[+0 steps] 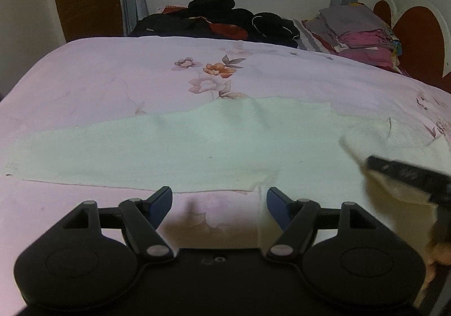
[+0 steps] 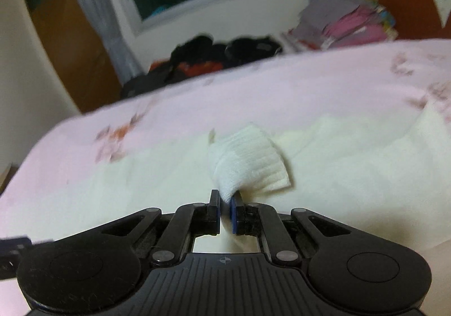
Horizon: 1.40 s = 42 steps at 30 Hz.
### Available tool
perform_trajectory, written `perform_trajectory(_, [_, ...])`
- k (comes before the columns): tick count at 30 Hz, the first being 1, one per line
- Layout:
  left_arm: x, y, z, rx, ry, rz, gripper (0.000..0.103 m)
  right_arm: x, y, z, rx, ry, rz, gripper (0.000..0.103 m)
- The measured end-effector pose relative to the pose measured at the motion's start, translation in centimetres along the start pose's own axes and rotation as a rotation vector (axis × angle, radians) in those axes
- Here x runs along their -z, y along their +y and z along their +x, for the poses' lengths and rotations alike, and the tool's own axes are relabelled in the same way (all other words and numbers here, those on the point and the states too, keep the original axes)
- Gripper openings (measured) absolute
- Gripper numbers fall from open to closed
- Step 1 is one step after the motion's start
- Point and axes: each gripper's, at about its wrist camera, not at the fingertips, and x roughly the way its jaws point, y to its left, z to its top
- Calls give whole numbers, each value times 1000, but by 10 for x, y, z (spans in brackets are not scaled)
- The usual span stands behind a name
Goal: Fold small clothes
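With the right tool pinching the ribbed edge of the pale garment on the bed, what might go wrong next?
1. The right tool holds only a small bunch of the ribbed edge, so it may slip out.
2. The left tool is open and holds nothing, so the pale garment is not pinned and may drag across the floral bedsheet.

Garment (image 1: 174,152) lies flat on bed (image 1: 98,76), just ahead of left gripper (image 1: 219,200) fingertips, spreading to both sides; its cuff (image 2: 251,163) sits between right gripper (image 2: 225,206) fingers; clothes heap (image 1: 220,20) far ahead at bed's back edge; folded stack (image 1: 360,31) to its right.
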Motion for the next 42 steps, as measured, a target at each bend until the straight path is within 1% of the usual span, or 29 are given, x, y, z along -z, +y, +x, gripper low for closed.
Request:
perform_trajectory(1, [0,-1,1,11,3,0,75,2,3,5,4,17,-5,7])
perform_trajectory(2, [-1,-2,2,25,7,1,77,4,6,9,9,31,-15,17])
perform_trajectory(3, [-1,-2,3,39,10,1,78,4,8,10,3,38,-23,30])
perform_trajectory(4, [-1,-5,4,57,18,-2,82,5,7,8,-13,34,-24,63])
perform_trajectory(5, [-2,-7,6,73,27,-5,84,5,7,2,-19,13,-30,76])
perform_trajectory(7, [-4,-17,12,121,48,-7,84,8,11,-12,-16,-26,-63,76])
perform_trajectory(10, [-4,-38,25,178,94,-2,85,7,-5,-34,28,-63,-85,76])
perform_trajectory(13, [-2,-61,40,221,126,5,84,9,-30,-54,115,-86,-95,76])
perform_trajectory(15, [-1,-79,48,234,124,28,80,12,-50,-67,173,-92,-93,76])
perform_trajectory(17, [-2,-101,56,246,119,55,80,18,-71,-78,224,-93,-85,76])
perform_trajectory(20, [-5,-129,69,241,116,84,81,26,-99,-90,274,-80,-42,76])
perform_trajectory(23, [-7,-153,86,161,93,128,83,33,-118,-95,307,-66,-18,76])
perform_trajectory(24, [-8,-155,91,131,79,136,83,34,-123,-96,311,-61,-11,76])
perform_trajectory(27, [-10,-145,90,100,52,118,82,37,-137,-108,311,-57,5,76])
perform_trajectory(29, [-10,-128,84,71,40,83,80,39,-142,-110,311,-59,0,76])
perform_trajectory(30, [-9,-117,81,66,37,45,80,38,-143,-108,312,-58,-2,76])
perform_trajectory(31, [-10,-110,79,76,40,10,77,38,-144,-107,311,-56,-1,76])
perform_trajectory(33, [-10,-99,78,116,62,-40,77,37,-145,-103,305,-50,6,76])
perform_trajectory(37, [-8,-104,73,233,105,-66,77,37,-144,-98,296,-39,-3,76])
perform_trajectory(39, [-5,-106,78,255,113,-74,76,37,-145,-97,301,-35,-8,76])
perform_trajectory(40, [-3,-105,81,248,107,-78,71,37,-145,-97,304,-34,-9,75])
perform_trajectory(41, [-3,-102,83,244,94,-87,63,37,-146,-98,306,-34,-9,75])
perform_trajectory(42, [-4,-99,85,247,83,-100,59,37,-147,-99,307,-34,-8,75])
